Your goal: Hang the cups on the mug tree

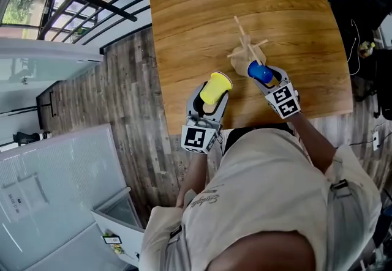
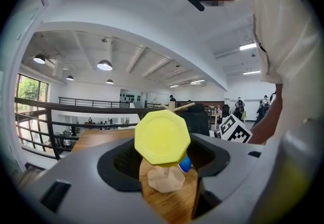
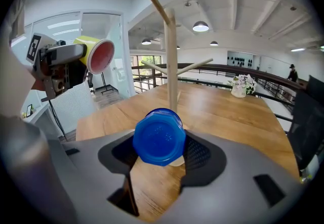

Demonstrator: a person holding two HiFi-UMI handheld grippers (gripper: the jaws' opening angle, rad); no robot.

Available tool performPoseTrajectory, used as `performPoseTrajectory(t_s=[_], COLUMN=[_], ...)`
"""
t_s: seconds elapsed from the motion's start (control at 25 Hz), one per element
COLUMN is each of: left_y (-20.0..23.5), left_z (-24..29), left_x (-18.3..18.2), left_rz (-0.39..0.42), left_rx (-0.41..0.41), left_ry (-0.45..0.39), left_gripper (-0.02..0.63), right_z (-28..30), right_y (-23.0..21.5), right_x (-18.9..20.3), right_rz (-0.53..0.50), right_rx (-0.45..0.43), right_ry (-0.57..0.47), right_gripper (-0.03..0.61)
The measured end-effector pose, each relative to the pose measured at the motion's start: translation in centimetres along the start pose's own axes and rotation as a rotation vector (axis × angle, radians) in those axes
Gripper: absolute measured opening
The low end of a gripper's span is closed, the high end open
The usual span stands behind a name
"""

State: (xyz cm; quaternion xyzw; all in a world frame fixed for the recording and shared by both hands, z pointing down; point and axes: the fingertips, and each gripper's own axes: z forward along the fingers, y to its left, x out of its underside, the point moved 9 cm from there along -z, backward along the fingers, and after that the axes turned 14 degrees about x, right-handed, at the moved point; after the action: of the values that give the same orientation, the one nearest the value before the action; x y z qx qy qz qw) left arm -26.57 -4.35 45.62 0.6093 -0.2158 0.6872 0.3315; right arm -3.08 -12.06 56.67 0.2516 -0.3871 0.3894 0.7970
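A wooden mug tree (image 1: 247, 49) with bare pegs stands on the wooden table (image 1: 196, 13). My left gripper (image 1: 210, 103) is shut on a yellow cup (image 1: 217, 87), held sideways just left of the tree's base. My right gripper (image 1: 267, 79) is shut on a blue cup (image 1: 260, 72), close in front of the base. In the left gripper view the yellow cup's bottom (image 2: 162, 138) fills the jaws, with the tree's base (image 2: 164, 180) behind it. In the right gripper view the blue cup (image 3: 158, 137) sits between the jaws, the tree's pole (image 3: 172, 56) rises right behind it, and the yellow cup (image 3: 96, 55) shows a red inside.
A small pot of flowers (image 3: 242, 85) stands at the table's far end. Black railing (image 1: 92, 7) and plank floor lie to the left. A white cabinet (image 1: 67, 196) is low at the left. A dark chair (image 3: 309, 117) stands by the table's right side.
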Motion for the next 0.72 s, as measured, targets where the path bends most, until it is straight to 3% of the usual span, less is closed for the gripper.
performPoseTrajectory(t_s=[0.48, 0.64, 0.72], left_y=[1.3, 1.4, 1.4], left_z=[-0.1, 0.6, 0.8], left_x=[-0.3, -0.3, -0.3], left_rz=[0.007, 0.005, 0.002], left_rx=[0.010, 0.021, 0.030], left_ry=[0.002, 0.010, 0.013], left_gripper=[0.276, 0.276, 0.276], right_z=[2.5, 2.7, 2.4], right_y=[0.7, 0.5, 0.6], right_x=[0.1, 0.0, -0.4], right_rz=[0.000, 0.004, -0.001], right_rx=[0.042, 0.039, 0.028], right_ry=[0.029, 0.022, 0.009], right_gripper=[0.242, 0.260, 0.299])
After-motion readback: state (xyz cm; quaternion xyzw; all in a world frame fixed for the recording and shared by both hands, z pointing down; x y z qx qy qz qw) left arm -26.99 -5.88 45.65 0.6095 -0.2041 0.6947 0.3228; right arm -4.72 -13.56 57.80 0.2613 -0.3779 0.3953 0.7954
